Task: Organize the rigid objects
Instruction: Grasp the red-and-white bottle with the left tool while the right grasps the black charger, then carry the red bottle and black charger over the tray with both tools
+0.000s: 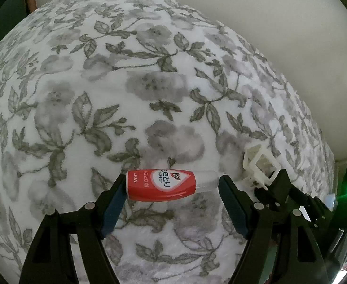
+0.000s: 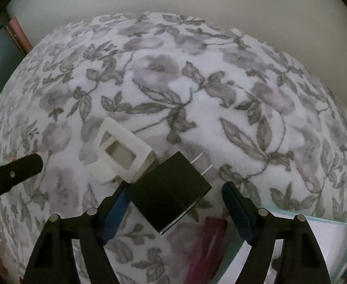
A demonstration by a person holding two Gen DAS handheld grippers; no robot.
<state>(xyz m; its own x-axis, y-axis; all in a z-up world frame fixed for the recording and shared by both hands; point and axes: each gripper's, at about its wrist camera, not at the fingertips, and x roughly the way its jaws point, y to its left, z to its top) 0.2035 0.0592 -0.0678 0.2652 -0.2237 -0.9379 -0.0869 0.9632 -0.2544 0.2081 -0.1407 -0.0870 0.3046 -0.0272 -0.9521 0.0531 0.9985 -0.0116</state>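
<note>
A small red bottle with a clear cap (image 1: 166, 184) lies sideways between the fingers of my left gripper (image 1: 172, 189); the jaws are wide and touch its two ends, so the grip is unclear. A black plug adapter (image 2: 171, 190) with two metal prongs lies on the floral cloth between the open fingers of my right gripper (image 2: 175, 194), touching the left finger (image 2: 119, 201). A white plastic frame piece (image 2: 122, 151) lies just beyond it, and also shows in the left wrist view (image 1: 259, 163) beside the right gripper's black body (image 1: 284, 189).
A floral grey-and-white fleece cloth (image 1: 126, 82) covers the surface. A glass-edged tray or box (image 2: 315, 222) and a red translucent item (image 2: 208, 243) sit at lower right. The left gripper's finger (image 2: 15, 170) enters at the left. A pale wall stands behind.
</note>
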